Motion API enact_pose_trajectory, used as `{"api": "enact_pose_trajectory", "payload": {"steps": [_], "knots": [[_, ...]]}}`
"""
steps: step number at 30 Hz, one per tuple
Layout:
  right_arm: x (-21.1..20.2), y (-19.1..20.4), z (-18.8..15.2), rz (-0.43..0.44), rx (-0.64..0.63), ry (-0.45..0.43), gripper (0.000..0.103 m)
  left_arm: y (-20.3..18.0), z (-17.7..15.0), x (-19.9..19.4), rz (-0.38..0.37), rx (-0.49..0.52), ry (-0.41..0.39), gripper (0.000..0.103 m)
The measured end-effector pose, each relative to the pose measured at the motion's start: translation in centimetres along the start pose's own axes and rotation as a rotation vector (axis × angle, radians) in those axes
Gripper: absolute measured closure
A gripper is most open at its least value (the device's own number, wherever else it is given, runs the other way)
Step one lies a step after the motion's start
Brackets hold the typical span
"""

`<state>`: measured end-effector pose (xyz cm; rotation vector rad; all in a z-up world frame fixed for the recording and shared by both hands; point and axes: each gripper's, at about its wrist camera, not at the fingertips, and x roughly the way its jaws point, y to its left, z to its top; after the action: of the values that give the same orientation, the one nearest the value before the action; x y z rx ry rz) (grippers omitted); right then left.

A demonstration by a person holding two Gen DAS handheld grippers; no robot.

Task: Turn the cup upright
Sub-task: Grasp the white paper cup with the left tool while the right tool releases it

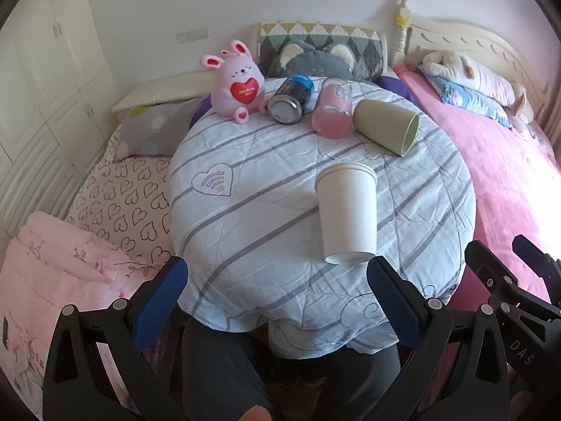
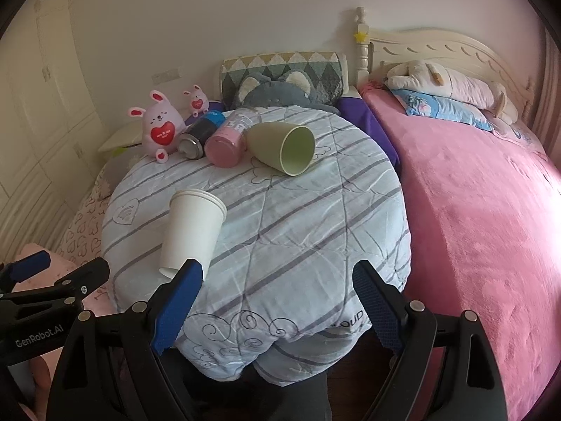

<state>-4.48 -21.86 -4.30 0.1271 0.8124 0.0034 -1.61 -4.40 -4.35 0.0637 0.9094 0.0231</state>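
A white paper cup lies on its side on the striped quilt-covered surface, its base toward me and its rim away. It shows in the right wrist view too. A pale green cup lies on its side further back, mouth to the right; it also shows in the right wrist view. My left gripper is open and empty, just short of the white cup's base. My right gripper is open and empty, to the right of the white cup.
A pink bottle, a dark can and a pink bunny toy lie at the back of the quilt. A grey plush sits behind them. A pink bed lies to the right, pink bedding at lower left.
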Motion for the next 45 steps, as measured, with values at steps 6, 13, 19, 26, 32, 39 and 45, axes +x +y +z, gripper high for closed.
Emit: {"api": "enact_pose_trajectory", "payload": {"steps": [6, 13, 19, 26, 32, 39, 45], "knots": [[0.0, -1.2, 0.0, -0.003, 0.012, -0.002, 0.014, -1.3, 0.6, 0.2, 0.006, 0.014, -0.001, 0.0], [0.6, -2.7, 0.2, -0.013, 0.029, 0.003, 0.014, -3.0, 1.4, 1.3, 0.001, 0.032, 0.012, 0.0], [1.7, -4.0, 0.4, -0.019, 0.043, 0.021, 0.014, -4.0, 2.3, 3.3, -0.025, 0.019, 0.045, 0.0], [3.7, -5.3, 0.9, -0.019, 0.061, 0.052, 0.014, -5.2, 3.2, 5.9, -0.048, 0.008, 0.096, 0.0], [5.3, -5.7, 1.4, -0.014, 0.066, 0.073, 0.014, -5.7, 3.9, 7.7, -0.056, 0.003, 0.132, 0.0], [7.1, -5.8, 2.0, -0.011, 0.064, 0.098, 0.014, -5.5, 4.3, 10.3, -0.06, -0.015, 0.185, 0.0], [8.4, -5.8, 2.4, -0.017, 0.064, 0.116, 0.014, -5.5, 4.7, 12.1, -0.086, -0.021, 0.223, 0.0]]}}
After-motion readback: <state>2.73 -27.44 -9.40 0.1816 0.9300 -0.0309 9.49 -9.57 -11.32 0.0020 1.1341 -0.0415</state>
